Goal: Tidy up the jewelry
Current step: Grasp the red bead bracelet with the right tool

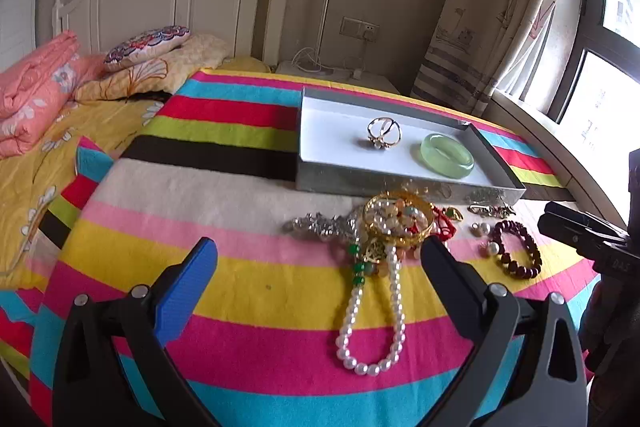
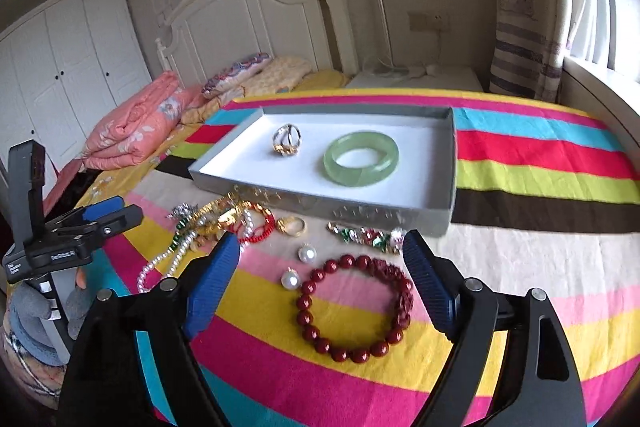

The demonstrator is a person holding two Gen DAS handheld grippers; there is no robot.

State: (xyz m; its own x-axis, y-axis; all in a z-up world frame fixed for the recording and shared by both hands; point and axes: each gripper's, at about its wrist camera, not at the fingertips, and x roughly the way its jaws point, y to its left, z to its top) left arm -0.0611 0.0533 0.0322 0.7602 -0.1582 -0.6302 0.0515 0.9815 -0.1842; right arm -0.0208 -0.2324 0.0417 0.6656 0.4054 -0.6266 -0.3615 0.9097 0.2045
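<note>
Our right gripper [image 2: 320, 263] hangs with jaws wide over the red bead bracelet [image 2: 354, 309] on the bed; our left gripper [image 1: 320, 259] gapes too. The tray [image 2: 400, 215] sits at twelve o'clock. A shallow pinch could snag the pearl earrings [image 2: 291, 279] at ten o'clock.

At centre frame I see a glossy, translucent green bangle [image 2: 361, 157] in a matt white-lined tray [image 2: 450, 163], with shiny red beads [image 2: 355, 307] on soft striped cloth [image 2: 520, 267] below.
</note>
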